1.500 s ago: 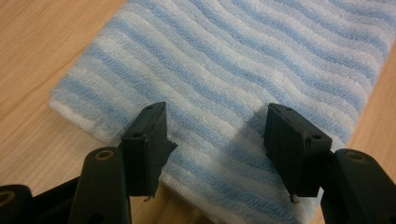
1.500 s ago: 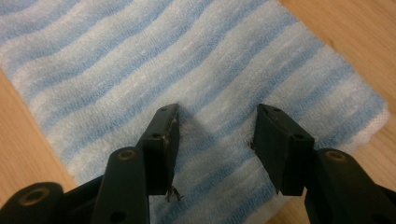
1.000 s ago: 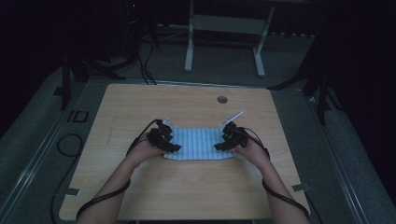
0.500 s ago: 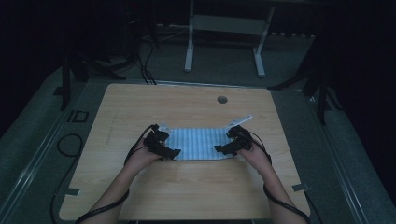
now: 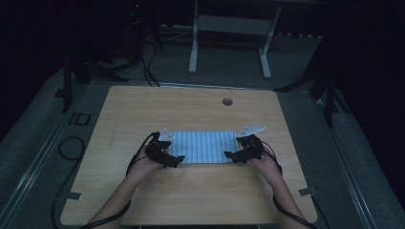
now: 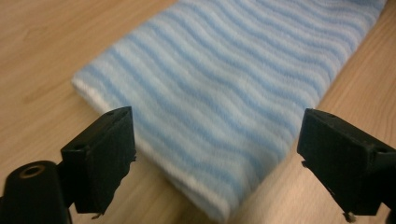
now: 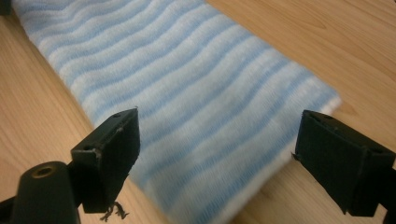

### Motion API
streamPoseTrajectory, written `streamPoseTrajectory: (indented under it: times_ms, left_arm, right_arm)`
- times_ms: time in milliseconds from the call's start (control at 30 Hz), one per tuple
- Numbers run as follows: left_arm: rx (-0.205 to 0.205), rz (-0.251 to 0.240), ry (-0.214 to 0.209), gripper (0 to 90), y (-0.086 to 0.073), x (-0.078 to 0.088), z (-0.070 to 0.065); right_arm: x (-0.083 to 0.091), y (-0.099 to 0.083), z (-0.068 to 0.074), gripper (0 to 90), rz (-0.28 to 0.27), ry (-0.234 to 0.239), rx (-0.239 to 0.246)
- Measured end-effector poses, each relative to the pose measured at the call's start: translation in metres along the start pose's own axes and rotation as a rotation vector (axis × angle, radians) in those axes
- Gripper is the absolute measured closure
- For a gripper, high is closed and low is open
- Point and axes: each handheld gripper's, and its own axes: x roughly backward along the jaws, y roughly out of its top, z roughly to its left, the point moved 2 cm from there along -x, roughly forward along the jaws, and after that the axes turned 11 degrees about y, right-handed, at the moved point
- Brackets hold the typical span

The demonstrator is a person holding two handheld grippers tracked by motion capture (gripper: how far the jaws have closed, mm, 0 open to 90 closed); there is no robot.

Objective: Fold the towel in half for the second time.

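A folded towel (image 5: 203, 145) with blue and white stripes lies flat on the wooden table (image 5: 191, 109). My left gripper (image 5: 175, 160) is at its near left corner and my right gripper (image 5: 230, 155) at its near right corner. In the left gripper view the left gripper (image 6: 224, 163) stands open. Its jaws have just been opening, and the towel's end (image 6: 219, 88) lies under the gap with neither pad pressing on it. The right gripper (image 7: 226, 158) is likewise open after widening, wide apart over the towel's other end (image 7: 187, 93).
A round cable hole (image 5: 227, 101) sits in the tabletop near the far edge. Behind the table a white frame stand (image 5: 229, 28) rests on the floor. Black cables (image 5: 71, 148) trail on the floor at the left.
Both hands have drawn back toward the near edge of the towel. The towel itself lies where it was.
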Motion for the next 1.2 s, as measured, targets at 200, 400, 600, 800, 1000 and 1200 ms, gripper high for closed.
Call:
streamPoseTrajectory:
  times_ms: [200, 400, 600, 800, 1000, 1200]
  left_arm:
    - [0.041, -0.037, 0.051, 5.6, -0.014, 0.011, 0.012]
    - [0.065, -0.025, 0.044, 5.6, -0.034, 0.019, 0.021]
    - [0.116, -0.044, 0.068, 5.6, -0.052, 0.028, 0.029]
    - [0.144, -0.024, 0.092, 2.4, -0.072, 0.037, 0.04]
    - [0.182, -0.035, 0.123, 2.2, -0.086, 0.05, 0.05]
    - [0.207, -0.058, 0.152, 2.2, -0.1, 0.064, 0.064]
  right_arm:
    - [0.012, -0.012, -0.007, 13.8, 0.0, -0.018, -0.017]
    - [0.024, -0.027, -0.012, 13.8, -0.007, -0.041, -0.035]
    - [0.033, -0.045, -0.017, 13.3, -0.004, -0.065, -0.046]
    - [0.046, -0.063, -0.022, 13.2, -0.032, -0.094, -0.07]
    - [0.058, -0.079, -0.027, 13.1, -0.054, -0.113, -0.114]
    - [0.069, -0.093, -0.028, 12.6, -0.06, -0.156, -0.15]
